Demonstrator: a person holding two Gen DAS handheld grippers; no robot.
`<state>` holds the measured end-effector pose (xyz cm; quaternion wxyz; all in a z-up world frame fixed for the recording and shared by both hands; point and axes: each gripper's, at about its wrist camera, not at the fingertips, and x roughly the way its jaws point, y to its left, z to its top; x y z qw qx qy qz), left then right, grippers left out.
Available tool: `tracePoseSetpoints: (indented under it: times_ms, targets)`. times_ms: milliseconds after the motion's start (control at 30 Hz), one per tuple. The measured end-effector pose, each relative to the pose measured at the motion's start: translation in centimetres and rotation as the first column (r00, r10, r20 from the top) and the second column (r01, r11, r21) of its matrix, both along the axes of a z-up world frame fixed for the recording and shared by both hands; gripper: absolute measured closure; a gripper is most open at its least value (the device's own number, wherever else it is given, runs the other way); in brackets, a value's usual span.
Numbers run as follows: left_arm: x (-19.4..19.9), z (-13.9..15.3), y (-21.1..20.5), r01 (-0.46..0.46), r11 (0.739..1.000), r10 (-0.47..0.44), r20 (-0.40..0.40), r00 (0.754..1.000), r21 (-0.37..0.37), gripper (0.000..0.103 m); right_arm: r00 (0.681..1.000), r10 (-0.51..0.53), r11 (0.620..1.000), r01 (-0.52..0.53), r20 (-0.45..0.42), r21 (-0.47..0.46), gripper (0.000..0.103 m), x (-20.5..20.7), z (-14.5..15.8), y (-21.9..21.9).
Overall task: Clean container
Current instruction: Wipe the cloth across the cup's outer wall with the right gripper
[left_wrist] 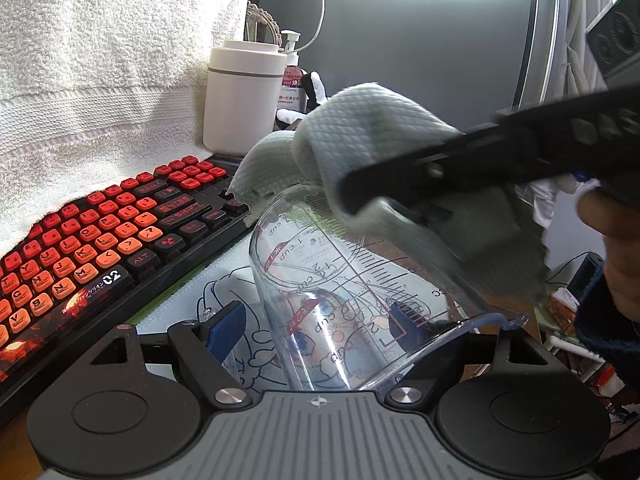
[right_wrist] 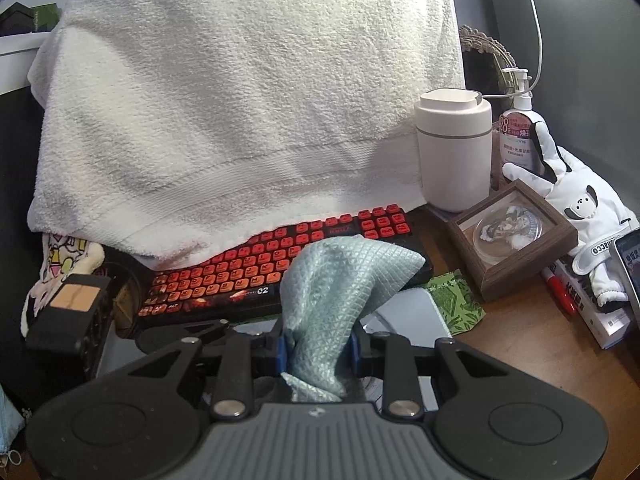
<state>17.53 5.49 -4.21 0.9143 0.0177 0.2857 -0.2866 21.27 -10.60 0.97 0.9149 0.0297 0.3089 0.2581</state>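
The left gripper [left_wrist: 320,320] has its fingers clamped across a clear measuring cup [left_wrist: 320,292], tilted, base pointing away from them; the right gripper [right_wrist: 318,350] pinches a grey-green cloth [right_wrist: 340,280] that lies against the cup's far end; wiping wants steady pressure while the cup stays firmly held; beyond both on the counter [right_wrist: 520,340], the red keyboard [left_wrist: 100,240], white canister [left_wrist: 244,96] and wooden frame [right_wrist: 512,236] crowd any wide sweep.

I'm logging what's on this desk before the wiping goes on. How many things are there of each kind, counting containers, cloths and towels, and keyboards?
Containers: 3 (clear measuring cup, white canister, pump bottle)
Cloths and towels: 2 (grey-blue cloth, white towel)
Keyboards: 1 (red-keyed keyboard)
Total: 6
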Motion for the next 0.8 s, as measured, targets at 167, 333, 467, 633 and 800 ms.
tracePoseSetpoints:
  times_ms: [167,333,467,633,800]
  targets:
    - [0.0,0.0,0.0,0.0,1.0,0.0,0.0,1.0,-0.001,0.024,0.999,-0.032,0.999,0.032,-0.008,0.001,0.076,1.0,-0.1,0.0]
    - [0.0,0.0,0.0,0.0,1.0,0.0,0.0,1.0,0.0,0.024,0.999,-0.034,0.999,0.034,0.002,-0.007,0.076,-0.2,-0.1,0.3]
    - [0.0,0.0,0.0,0.0,1.0,0.0,0.0,1.0,0.0,0.024,1.0,0.005,1.0,-0.005,0.017,-0.021,0.076,-2.0,0.1,0.8]
    - [0.0,0.0,0.0,0.0,1.0,0.0,0.0,1.0,0.0,0.024,0.997,0.027,0.997,-0.022,0.066,-0.075,0.076,-3.1,0.2,1.7]
    - [0.0,0.0,0.0,0.0,1.0,0.0,0.001,1.0,0.002,0.024,0.993,0.011,0.989,0.007,0.121,-0.148,0.076,-2.7,0.1,2.2]
